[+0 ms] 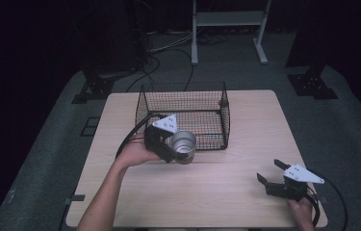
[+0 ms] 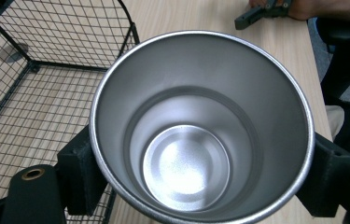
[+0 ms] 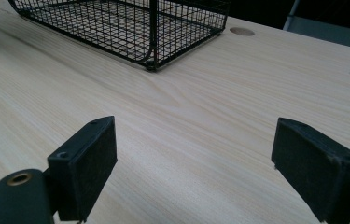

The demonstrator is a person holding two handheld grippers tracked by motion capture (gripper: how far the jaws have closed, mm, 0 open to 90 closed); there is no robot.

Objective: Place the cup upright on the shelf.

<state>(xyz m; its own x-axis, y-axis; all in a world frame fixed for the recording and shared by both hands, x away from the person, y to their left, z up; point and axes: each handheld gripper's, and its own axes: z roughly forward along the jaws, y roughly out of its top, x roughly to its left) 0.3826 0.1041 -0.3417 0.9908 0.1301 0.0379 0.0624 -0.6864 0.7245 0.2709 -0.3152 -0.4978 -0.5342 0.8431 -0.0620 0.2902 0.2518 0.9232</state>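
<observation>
Gripping the steel cup by its sides just outside the wire basket, apparently to lift it in, the left gripper works while the right gripper rests spread on the desk.

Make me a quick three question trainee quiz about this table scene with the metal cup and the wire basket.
1. True or false: the left tongs grip the shiny round steel cup.
2. Is anything inside the cup? A) liquid B) nothing C) a spoon
3. Fill in: the right tongs rest with jaws ____ on the pale wooden table, apart from the black wire mesh basket.

Key: 1 true. 2 B. 3 open.
</observation>
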